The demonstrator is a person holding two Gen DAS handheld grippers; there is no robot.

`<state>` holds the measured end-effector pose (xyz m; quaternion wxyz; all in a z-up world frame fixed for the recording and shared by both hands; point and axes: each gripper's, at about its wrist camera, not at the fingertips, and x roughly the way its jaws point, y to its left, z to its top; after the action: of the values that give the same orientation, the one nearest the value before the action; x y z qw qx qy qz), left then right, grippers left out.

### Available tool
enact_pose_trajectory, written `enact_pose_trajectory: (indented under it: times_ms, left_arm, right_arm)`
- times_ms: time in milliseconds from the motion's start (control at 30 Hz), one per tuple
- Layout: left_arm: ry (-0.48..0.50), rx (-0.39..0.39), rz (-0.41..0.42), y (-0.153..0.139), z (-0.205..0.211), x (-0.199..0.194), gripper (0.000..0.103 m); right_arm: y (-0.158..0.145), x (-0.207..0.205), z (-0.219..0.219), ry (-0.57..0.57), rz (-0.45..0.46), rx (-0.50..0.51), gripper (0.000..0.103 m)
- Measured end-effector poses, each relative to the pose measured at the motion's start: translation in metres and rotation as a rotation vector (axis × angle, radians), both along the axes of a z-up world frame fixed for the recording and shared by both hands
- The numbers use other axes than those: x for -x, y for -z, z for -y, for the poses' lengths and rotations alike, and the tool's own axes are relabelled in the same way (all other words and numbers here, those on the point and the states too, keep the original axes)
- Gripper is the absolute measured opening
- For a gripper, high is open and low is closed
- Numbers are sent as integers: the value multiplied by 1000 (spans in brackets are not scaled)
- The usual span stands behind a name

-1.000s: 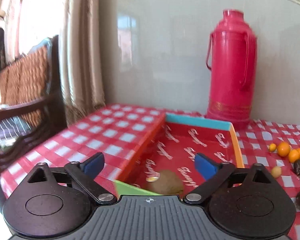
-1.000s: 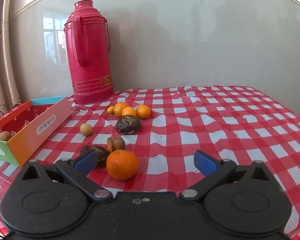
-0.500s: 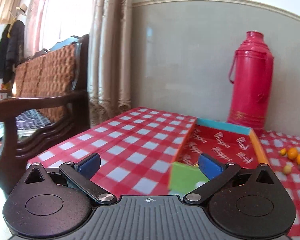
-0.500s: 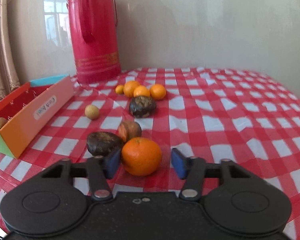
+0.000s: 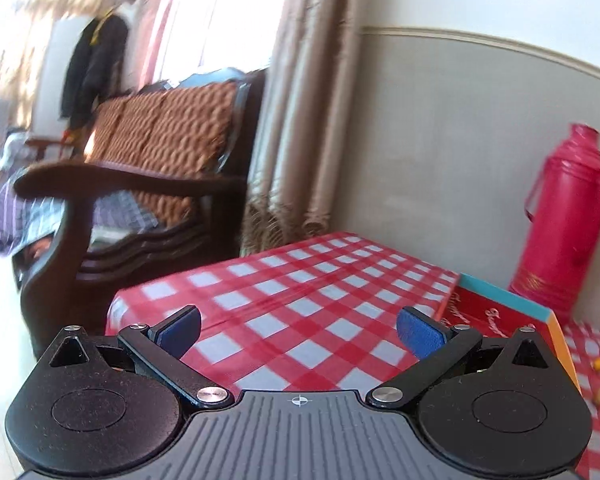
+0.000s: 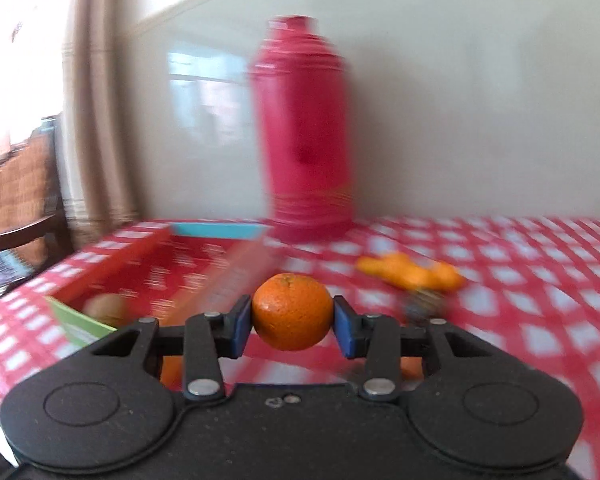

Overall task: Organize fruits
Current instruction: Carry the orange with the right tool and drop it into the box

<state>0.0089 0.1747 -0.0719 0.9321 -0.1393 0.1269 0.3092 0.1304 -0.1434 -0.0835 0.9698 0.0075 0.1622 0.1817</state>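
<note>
Left gripper [image 5: 298, 330] gapes empty near the table's edge [image 5: 148, 288]; right gripper [image 6: 292, 318] (raised, level) clamps an orange [image 6: 292, 312]

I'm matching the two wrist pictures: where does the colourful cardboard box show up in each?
Left wrist: the box sits at right, behind the open left claw, its blue end wall toward the flask.
Right wrist: the box lies at left, beyond the right claw shut on an orange.
Shared landmark: the red thermos flask.
</note>
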Motion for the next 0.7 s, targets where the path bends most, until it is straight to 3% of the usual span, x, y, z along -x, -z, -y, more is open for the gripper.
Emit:
enact_pose_trajectory:
  times_ms: [133,267,567,700]
  left_arm:
    - [-36,45,8,5,-12,6,103]
    - [-45,42,1,7,-16,10,103]
    - [-30,-16,-20,4,-8,5,103]
    - [-16,-26,-26,2,-2,3,103]
  right_arm:
    - [-7,-12,-41,-127,23,25,34]
    - [-3,-27,-77,-203,16,78,34]
    - [13,-29,-106,-240,16,156,35]
    - [10,-26,-97,-229,36,132,49]
